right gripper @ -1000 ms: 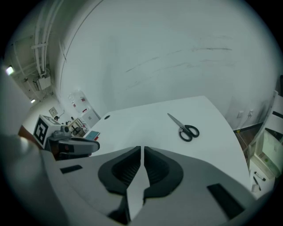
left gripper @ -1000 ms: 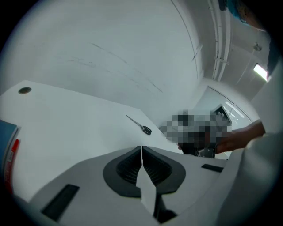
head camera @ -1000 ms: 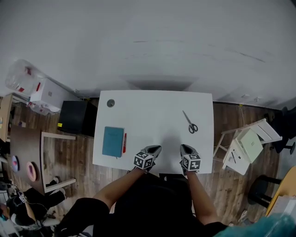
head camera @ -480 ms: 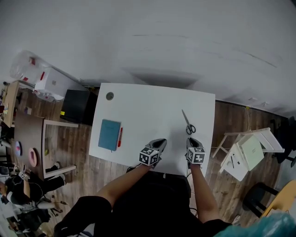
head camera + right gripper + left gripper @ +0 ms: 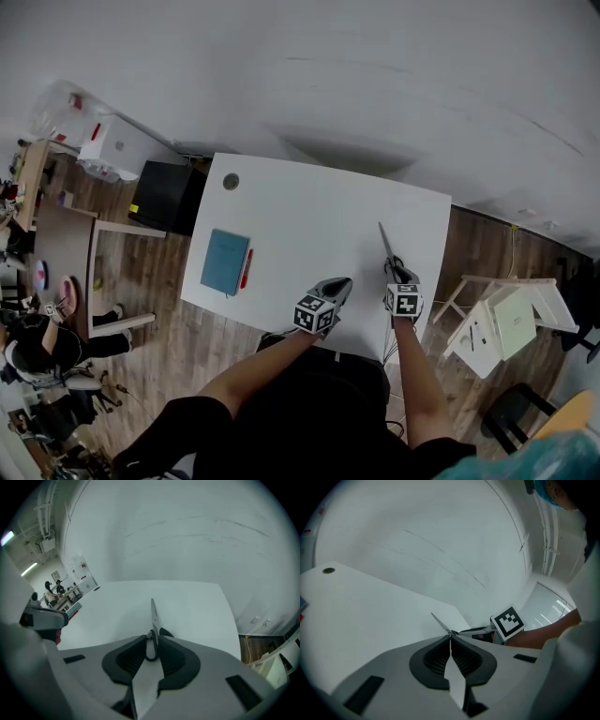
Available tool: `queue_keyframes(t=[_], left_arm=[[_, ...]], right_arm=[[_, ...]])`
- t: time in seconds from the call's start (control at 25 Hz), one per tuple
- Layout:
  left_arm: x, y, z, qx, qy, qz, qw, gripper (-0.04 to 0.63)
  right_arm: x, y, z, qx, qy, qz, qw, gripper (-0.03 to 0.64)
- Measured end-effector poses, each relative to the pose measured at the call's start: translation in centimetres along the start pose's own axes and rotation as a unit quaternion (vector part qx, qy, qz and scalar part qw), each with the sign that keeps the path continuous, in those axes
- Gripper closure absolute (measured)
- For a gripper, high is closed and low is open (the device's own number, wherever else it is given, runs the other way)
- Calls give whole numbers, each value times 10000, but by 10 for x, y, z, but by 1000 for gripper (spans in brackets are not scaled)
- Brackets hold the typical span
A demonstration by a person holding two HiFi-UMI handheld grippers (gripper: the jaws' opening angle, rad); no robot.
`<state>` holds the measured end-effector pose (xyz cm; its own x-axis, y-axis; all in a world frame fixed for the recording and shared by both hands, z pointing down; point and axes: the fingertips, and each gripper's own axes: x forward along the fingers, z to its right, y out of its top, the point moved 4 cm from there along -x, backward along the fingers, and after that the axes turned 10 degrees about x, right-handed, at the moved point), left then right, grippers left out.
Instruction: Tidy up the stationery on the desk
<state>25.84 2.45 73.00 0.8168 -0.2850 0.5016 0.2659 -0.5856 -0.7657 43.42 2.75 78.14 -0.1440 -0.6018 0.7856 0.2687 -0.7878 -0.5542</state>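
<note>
Black-handled scissors (image 5: pixel 384 237) lie on the white desk (image 5: pixel 309 216) near its right edge, blades pointing away. My right gripper (image 5: pixel 397 273) is at their handle end; in the right gripper view the handle loop sits between the narrow jaws of my right gripper (image 5: pixel 151 641), and the blades (image 5: pixel 153 615) stick out ahead. Beside it over the desk's front edge, my left gripper (image 5: pixel 341 285) is shut and empty, its tips touching (image 5: pixel 450 637). At the desk's left lie a teal notebook (image 5: pixel 226 262) and a red pen (image 5: pixel 246 268).
A round cable hole (image 5: pixel 231 182) sits in the desk's far left corner. A black box (image 5: pixel 167 199) and a wooden side table (image 5: pixel 66 253) stand left of the desk. White chairs (image 5: pixel 497 319) stand on the floor at the right. A wall runs behind the desk.
My right gripper has moved forward from the front edge onto the scissors' handle. The left gripper has shifted slightly right and forward, staying shut.
</note>
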Motion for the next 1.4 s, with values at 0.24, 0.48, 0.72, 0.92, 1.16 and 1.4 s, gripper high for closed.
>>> queue_keyframes(t=[0.24, 0.48, 0.72, 0.92, 1.16, 1.4], left_arm=[[-8, -10, -5, -100, 83, -131, 9998, 577], [-16, -14, -17, -120, 120, -280, 9995, 577], [-16, -13, -19, -139, 136, -265, 9995, 577], [-13, -14, -13, -307, 103, -196, 9993, 577], [-22, -28, -15, -345, 192, -292, 9988, 577], [-35, -18, -21, -139, 88, -254, 9995, 577]], right_arm=[[19, 2, 9, -294, -129, -201, 9993, 529], [22, 11, 10, -237, -183, -210, 9993, 508], [26, 12, 9, -791, -93, -510, 9955, 491], [31, 8, 11, -1067, 47, -775, 9913, 495], [30, 0, 5, -1332, 64, -647, 9889, 523], [20, 1, -7, -765, 5, -326, 9965, 526]])
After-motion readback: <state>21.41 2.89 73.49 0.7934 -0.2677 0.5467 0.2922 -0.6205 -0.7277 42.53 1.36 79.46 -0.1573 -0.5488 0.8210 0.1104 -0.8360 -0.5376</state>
